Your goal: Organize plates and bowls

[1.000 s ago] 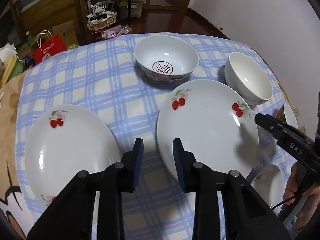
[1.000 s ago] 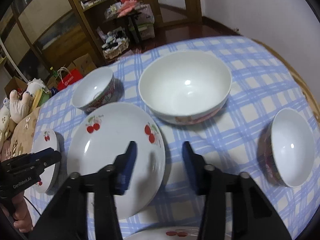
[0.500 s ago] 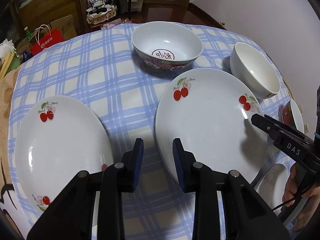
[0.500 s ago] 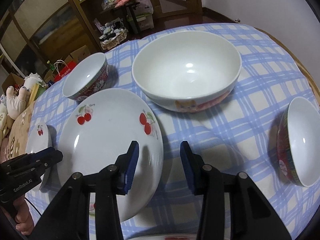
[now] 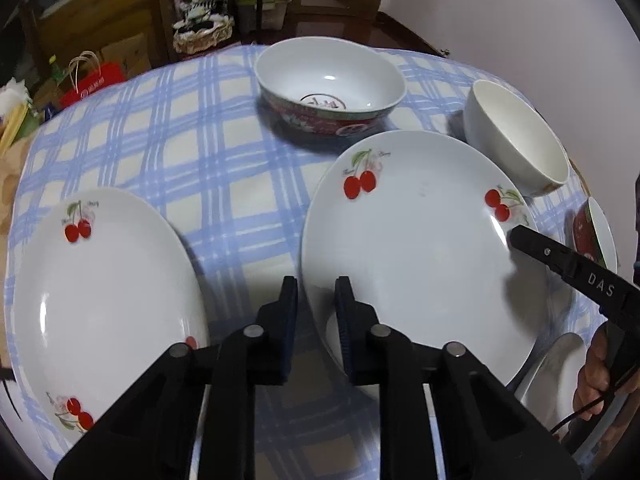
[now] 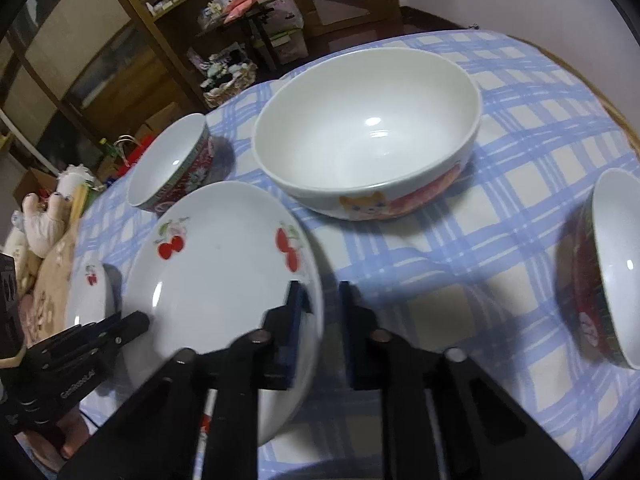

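Observation:
A white cherry plate (image 5: pixel 420 248) lies on the checked tablecloth (image 5: pixel 192 152); it also shows in the right wrist view (image 6: pixel 216 292). My left gripper (image 5: pixel 317 312) straddles its left rim, jaws a little apart. My right gripper (image 6: pixel 320 320) straddles its right rim, jaws a little apart; its arm shows in the left wrist view (image 5: pixel 568 268). A second cherry plate (image 5: pixel 100 300) lies to the left. A red-patterned bowl (image 5: pixel 330 84) and a plain white bowl (image 5: pixel 516 144) stand behind.
A small red-sided bowl (image 6: pixel 608 268) sits at the right of the white bowl (image 6: pixel 368 128). Another small dish (image 5: pixel 560 376) lies near my right hand. Shelves, a basket (image 5: pixel 202 34) and a red bag (image 5: pixel 96 80) stand beyond the table's far edge.
Both grippers have come down and forward onto the middle cherry plate, and their jaws have narrowed around its opposite rims.

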`<state>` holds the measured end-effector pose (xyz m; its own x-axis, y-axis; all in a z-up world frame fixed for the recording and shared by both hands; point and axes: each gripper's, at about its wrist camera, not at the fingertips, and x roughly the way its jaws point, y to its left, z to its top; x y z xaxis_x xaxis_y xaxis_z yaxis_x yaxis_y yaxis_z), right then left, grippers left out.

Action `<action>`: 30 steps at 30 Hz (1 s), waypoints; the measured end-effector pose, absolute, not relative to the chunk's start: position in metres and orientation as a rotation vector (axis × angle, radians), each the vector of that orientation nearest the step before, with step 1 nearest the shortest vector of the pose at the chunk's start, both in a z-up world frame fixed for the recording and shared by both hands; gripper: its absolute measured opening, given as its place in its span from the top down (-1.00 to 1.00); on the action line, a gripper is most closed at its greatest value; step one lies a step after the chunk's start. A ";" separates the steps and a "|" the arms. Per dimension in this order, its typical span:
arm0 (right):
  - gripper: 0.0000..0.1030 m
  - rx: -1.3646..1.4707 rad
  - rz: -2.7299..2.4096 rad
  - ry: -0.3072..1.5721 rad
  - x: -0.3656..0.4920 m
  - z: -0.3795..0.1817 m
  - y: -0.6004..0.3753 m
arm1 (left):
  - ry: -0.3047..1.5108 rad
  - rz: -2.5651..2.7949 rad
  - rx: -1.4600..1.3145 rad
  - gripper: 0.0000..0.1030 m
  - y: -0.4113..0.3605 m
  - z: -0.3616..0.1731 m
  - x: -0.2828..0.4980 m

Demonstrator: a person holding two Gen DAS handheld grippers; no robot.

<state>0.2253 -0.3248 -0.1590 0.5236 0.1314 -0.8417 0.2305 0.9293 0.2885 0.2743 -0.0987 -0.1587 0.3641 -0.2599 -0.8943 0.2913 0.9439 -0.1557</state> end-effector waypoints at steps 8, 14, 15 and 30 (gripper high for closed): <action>0.81 0.369 -0.046 1.020 0.229 -0.159 -0.320 | 1.137 -0.350 0.029 0.71 -0.101 -0.161 0.273; 0.81 0.377 -0.049 1.033 0.228 -0.157 -0.321 | 1.135 -0.374 -0.018 0.71 -0.095 -0.161 0.273; 0.81 0.383 -0.049 1.036 0.228 -0.157 -0.322 | 1.138 -0.392 -0.021 0.71 -0.094 -0.161 0.273; 0.80 0.353 -0.071 1.047 0.226 -0.151 -0.314 | 1.146 -0.402 -0.023 0.75 -0.088 -0.158 0.271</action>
<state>0.2257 -0.3142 -0.1515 0.5031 0.1097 -0.8572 0.2239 0.9415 0.2519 0.2706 -0.0882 -0.1581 0.3485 -0.3214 -0.8805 0.2986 0.9285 -0.2208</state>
